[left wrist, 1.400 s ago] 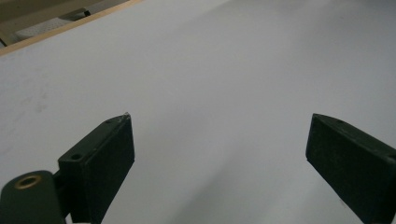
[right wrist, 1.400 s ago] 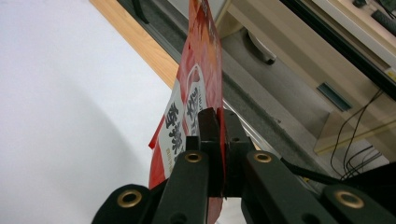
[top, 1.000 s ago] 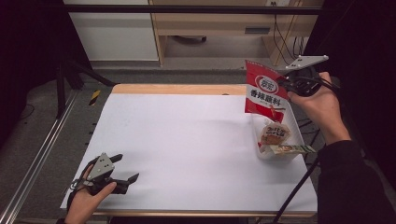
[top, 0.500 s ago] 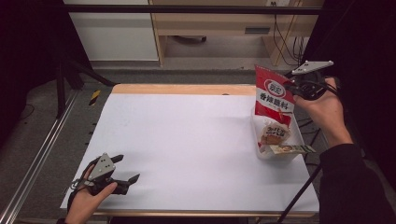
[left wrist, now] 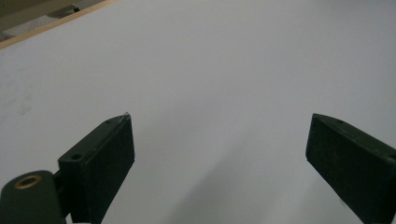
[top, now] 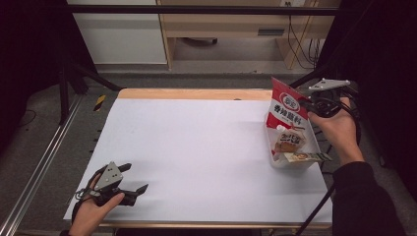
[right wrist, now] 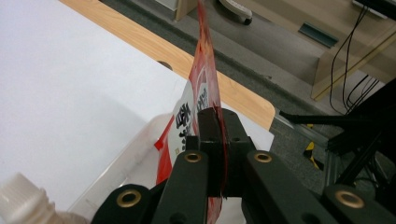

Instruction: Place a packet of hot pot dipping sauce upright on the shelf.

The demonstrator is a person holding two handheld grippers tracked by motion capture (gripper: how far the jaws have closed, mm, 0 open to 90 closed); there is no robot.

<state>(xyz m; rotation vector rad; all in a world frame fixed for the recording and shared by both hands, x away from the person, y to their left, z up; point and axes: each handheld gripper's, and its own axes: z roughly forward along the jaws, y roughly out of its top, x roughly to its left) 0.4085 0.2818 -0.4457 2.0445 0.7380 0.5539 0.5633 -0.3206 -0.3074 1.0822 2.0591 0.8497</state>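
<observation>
A red and white snack packet (top: 288, 105) hangs upright over the far end of a clear plastic bin (top: 295, 162) at the table's right edge. My right gripper (top: 309, 102) is shut on the packet's right edge. In the right gripper view the jaws pinch the thin red packet (right wrist: 205, 74) edge-on, above the bin's wall (right wrist: 126, 154). Other packets (top: 290, 142) lie in the bin. My left gripper (top: 135, 181) rests at the front left of the white table (top: 196, 147), open, with only bare table between its pads (left wrist: 100, 158).
A white bottle cap (right wrist: 23, 196) shows at the bottom left of the right gripper view. The table's wooden far edge (top: 192, 93) runs along the back. A metal rail (top: 39, 167) lies beside the table on the left, and a cabinet and cables stand beyond.
My right gripper has come down and a little to the right with the packet, so its lower end now reaches into the bin. The left gripper has stayed put.
</observation>
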